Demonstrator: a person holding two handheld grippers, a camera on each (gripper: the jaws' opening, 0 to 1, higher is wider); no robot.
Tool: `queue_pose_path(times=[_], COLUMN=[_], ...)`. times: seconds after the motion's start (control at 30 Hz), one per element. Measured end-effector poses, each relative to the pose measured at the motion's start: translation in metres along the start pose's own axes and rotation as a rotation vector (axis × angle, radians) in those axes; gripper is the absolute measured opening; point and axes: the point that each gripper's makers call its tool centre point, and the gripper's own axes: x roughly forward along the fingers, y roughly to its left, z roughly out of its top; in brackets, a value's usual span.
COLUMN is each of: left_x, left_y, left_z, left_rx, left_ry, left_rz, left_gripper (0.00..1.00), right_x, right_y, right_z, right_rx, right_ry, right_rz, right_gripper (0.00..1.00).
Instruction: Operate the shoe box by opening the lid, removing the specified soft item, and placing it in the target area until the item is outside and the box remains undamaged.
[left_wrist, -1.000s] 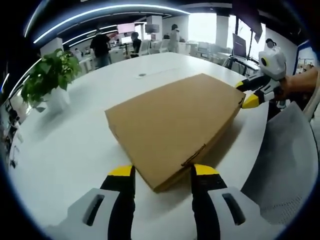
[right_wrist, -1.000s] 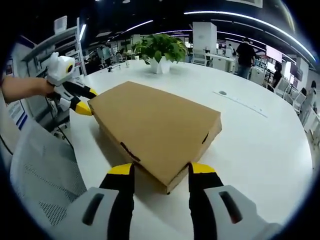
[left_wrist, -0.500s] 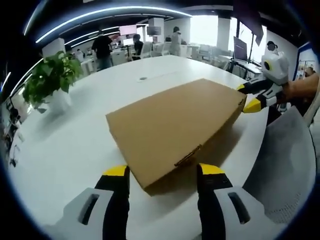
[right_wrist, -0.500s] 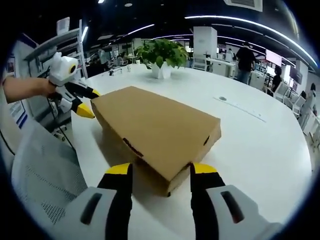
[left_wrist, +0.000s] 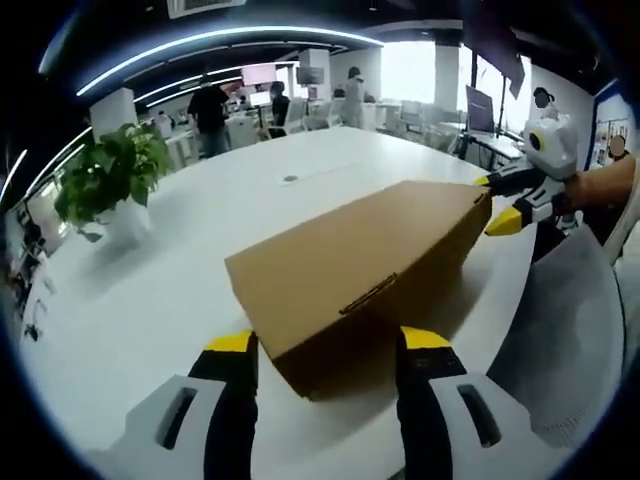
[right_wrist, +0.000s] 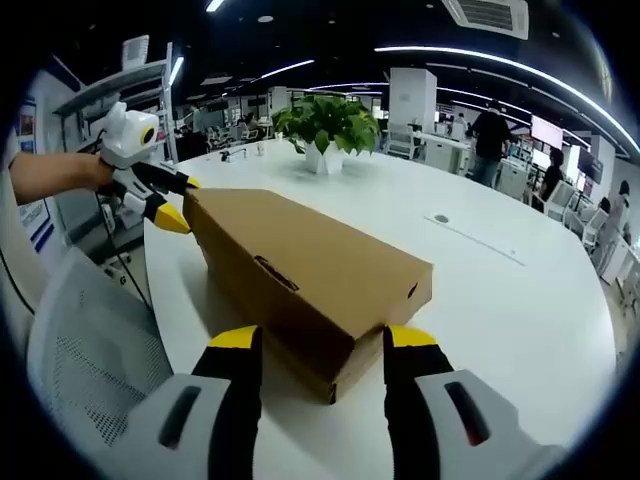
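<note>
Risk first: with your left claw (left_wrist: 322, 340) and right claw (right_wrist: 322, 337) both spread wide at opposite corners of the shoe box (left_wrist: 360, 270), uneven prying could crease the lid or skid it off the table (left_wrist: 150, 290). Box is plain brown cardboard, closed, near the table's edge.

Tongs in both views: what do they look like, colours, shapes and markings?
Each pair of tongs, left and right, has two black arms with yellow tips, rising from light grey housings with dark slots. Seen from across the box, the right tongs and left tongs carry a white body marked with a yellow ring. No cables or sleeves are visible.
</note>
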Motion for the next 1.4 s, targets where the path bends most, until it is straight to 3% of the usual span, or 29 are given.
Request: queue_pose_path(times=[0.4, 0.57, 0.73, 1.03, 1.4], left_x=[-0.008, -0.011, -0.011, -0.009, -0.004], left_y=[0.007, 0.018, 0.031, 0.048, 0.076], left_z=[0.025, 0.045, 0.056, 0.069, 0.086], left_rx=[0.019, 0.001, -0.001, 0.001, 0.004], left_ry=[-0.057, -0.112, -0.135, -0.164, -0.191], left_rz=[0.021, 0.041, 0.075, 0.117, 0.194], left_gripper=[0.57, 0.54, 0.43, 0.31, 0.08], right_x=[-0.009, -0.011, -0.011, -0.008, -0.003], right_y=[-0.01, -0.019, -0.033, -0.043, -0.063], right_z=[0.028, 0.044, 0.057, 0.07, 0.086], right_rx=[-0.049, -0.067, -0.073, -0.079, -0.085], right_ry=[-0.062, -0.084, -0.107, -0.132, -0.156], right_rz=[-0.015, -0.027, -0.049, -0.062, -0.088], right_gripper=[0.43, 0.4, 0.33, 0.32, 0.24])
